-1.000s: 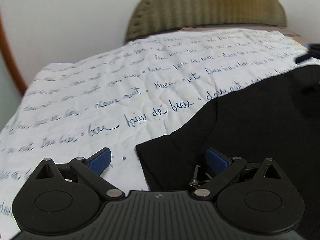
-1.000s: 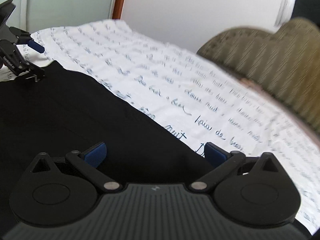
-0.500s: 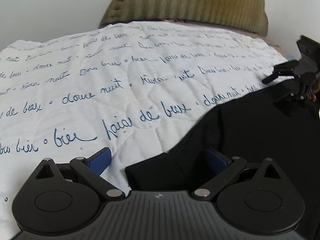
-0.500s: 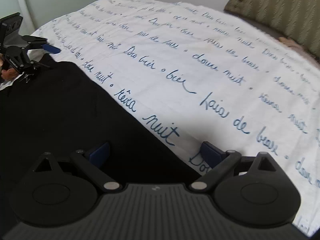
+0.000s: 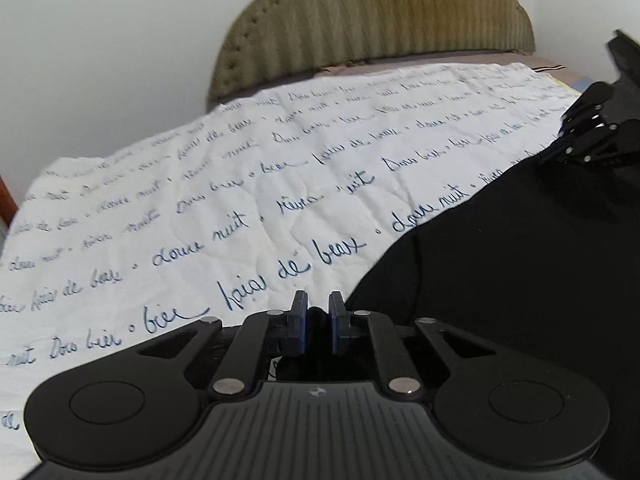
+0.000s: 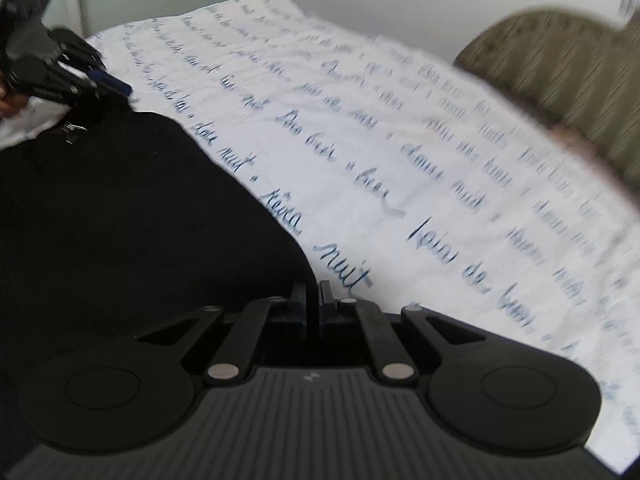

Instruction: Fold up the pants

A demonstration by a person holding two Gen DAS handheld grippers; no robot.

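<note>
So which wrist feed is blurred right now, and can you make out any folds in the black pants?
Right wrist view: motion-smeared, the writing on the bedspread streaks. Left wrist view: sharper, lettering readable, fisheye bends the headboard. In both, the pants are near-solid black, folds barely visible.

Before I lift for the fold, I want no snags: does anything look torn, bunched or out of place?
Nothing stands out. The black pants lie flat on the script-printed bedspread; each hand-held gripper, left and right, is closed at the fabric's edge.
</note>
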